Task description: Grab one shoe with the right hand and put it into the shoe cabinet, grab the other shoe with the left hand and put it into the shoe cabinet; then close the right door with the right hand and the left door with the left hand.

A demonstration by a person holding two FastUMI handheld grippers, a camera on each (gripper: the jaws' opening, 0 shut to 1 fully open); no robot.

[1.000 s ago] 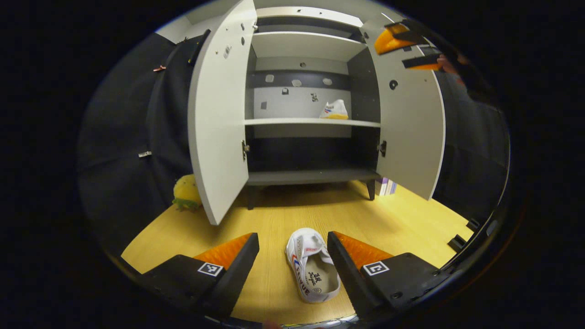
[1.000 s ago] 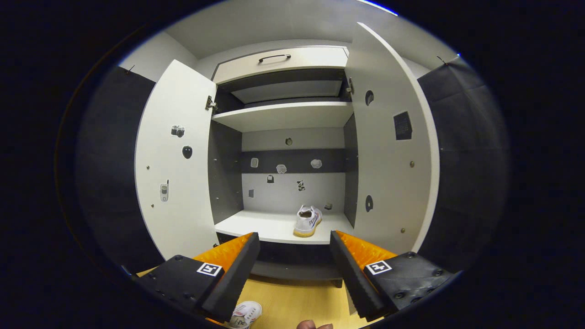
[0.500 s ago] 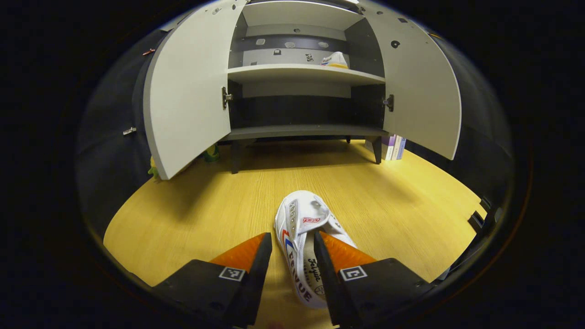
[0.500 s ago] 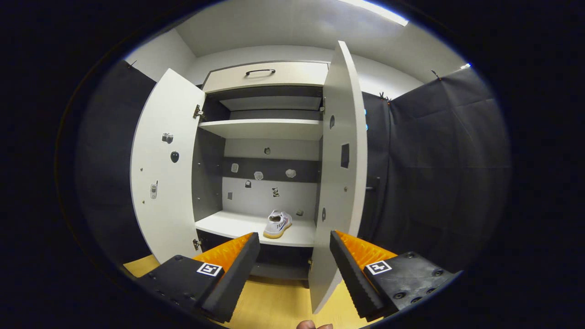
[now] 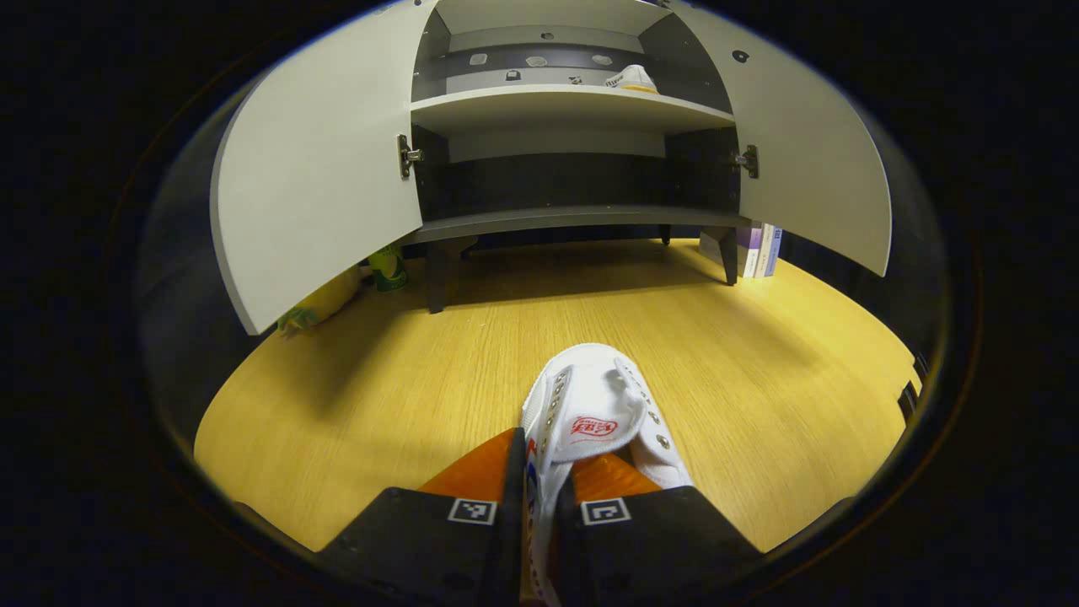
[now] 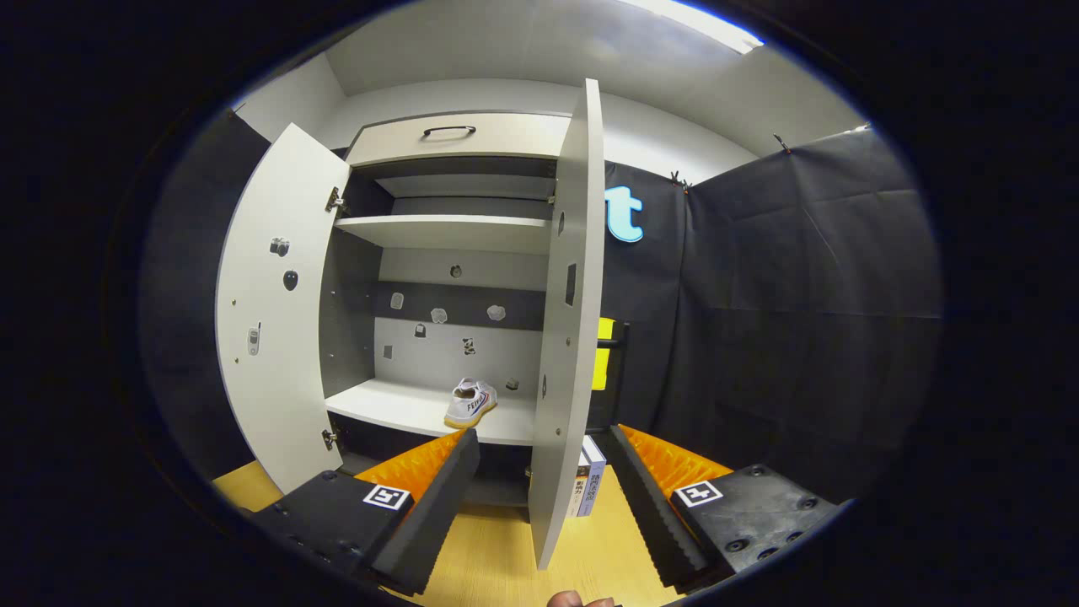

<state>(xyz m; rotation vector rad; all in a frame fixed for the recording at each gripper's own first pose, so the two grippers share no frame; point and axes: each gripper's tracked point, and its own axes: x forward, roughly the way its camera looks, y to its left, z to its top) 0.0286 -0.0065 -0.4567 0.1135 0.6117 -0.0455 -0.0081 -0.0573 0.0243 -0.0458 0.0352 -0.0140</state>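
Observation:
A white canvas shoe (image 5: 594,417) lies on the wooden floor, toe pointing toward the cabinet. My left gripper (image 5: 539,506) is shut on the shoe's left side wall near the heel. The other white shoe (image 6: 470,403) (image 5: 630,79) stands on the middle shelf of the shoe cabinet (image 6: 438,232) (image 5: 548,110), at its right side. Both doors hang open: the left door (image 6: 274,312) (image 5: 316,169) and the right door (image 6: 566,320) (image 5: 813,160). My right gripper (image 6: 539,497) is open and empty in front of the right door's edge, apart from it.
Books (image 6: 587,485) (image 5: 756,249) stand on the floor by the cabinet's right leg. A yellow and green plush toy (image 5: 333,295) lies behind the left door. A drawer with a dark handle (image 6: 449,131) tops the cabinet. Wooden floor (image 5: 405,362) stretches between me and the cabinet.
My left gripper dropped to the floor shoe and shut on its side wall. My right gripper swung right, so the right door now stands edge-on between its fingers.

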